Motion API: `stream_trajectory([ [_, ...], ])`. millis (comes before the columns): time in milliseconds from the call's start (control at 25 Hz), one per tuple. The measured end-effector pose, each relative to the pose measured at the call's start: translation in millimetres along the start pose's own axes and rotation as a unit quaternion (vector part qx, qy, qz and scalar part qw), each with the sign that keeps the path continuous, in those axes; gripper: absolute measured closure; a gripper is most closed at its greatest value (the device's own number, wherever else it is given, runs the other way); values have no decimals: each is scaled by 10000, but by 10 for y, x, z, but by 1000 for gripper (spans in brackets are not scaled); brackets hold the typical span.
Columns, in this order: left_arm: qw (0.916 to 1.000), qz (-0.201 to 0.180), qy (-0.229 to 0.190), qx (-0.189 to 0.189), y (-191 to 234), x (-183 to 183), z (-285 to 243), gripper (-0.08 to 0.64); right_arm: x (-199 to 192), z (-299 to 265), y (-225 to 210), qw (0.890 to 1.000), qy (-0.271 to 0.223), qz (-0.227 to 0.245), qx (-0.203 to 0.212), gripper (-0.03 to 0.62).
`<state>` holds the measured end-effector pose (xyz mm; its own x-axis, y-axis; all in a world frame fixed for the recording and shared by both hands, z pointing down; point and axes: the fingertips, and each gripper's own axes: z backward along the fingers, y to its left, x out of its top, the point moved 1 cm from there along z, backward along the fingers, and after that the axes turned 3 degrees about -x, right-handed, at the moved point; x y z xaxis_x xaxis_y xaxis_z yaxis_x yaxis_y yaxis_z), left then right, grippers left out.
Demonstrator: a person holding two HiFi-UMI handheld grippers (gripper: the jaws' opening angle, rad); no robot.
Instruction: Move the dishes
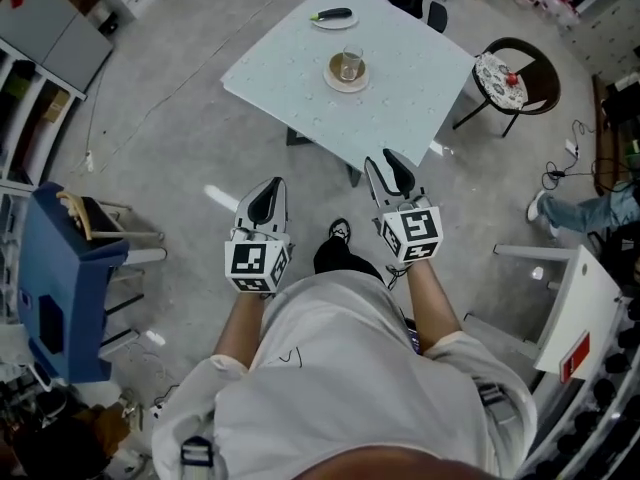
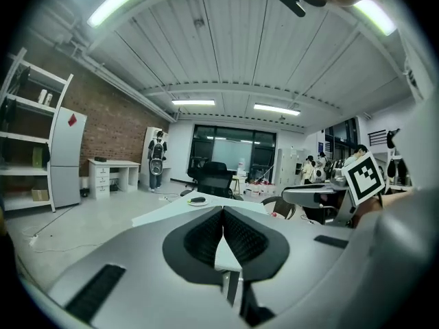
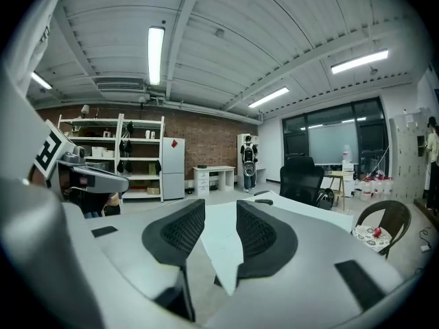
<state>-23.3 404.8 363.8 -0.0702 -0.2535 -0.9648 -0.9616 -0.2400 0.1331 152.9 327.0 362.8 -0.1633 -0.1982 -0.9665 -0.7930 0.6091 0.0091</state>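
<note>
Facing the counter (image 1: 290, 68) with the saucer (image 1: 335, 83) and plate (image 1: 346, 23) well ahead, the left gripper (image 1: 267, 193) is held clenched empty, the right gripper (image 1: 388, 168) parted, presumably for grasping.

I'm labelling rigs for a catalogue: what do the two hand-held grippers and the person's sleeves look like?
Both the left gripper and right gripper have silver-grey bodies with black ribbed pads. Each carries a white cube printed with black square markers. No cables show. The person wears a white short-sleeved T-shirt.
</note>
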Motion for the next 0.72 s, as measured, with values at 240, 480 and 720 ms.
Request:
stream_trajectory([
  [240,9998,-86,99,-156,0,291,-936,540,149,-513,-614,9999,9,-124,3,445],
  [480,9990,-64,372,-231,-39,262,-1641,540,106,-947,-1108,9997,99,-231,24,443],
  [720,9984,-65,508,-255,182,310,-2148,540,47,-1372,-1359,9991,226,-349,35,439],
])
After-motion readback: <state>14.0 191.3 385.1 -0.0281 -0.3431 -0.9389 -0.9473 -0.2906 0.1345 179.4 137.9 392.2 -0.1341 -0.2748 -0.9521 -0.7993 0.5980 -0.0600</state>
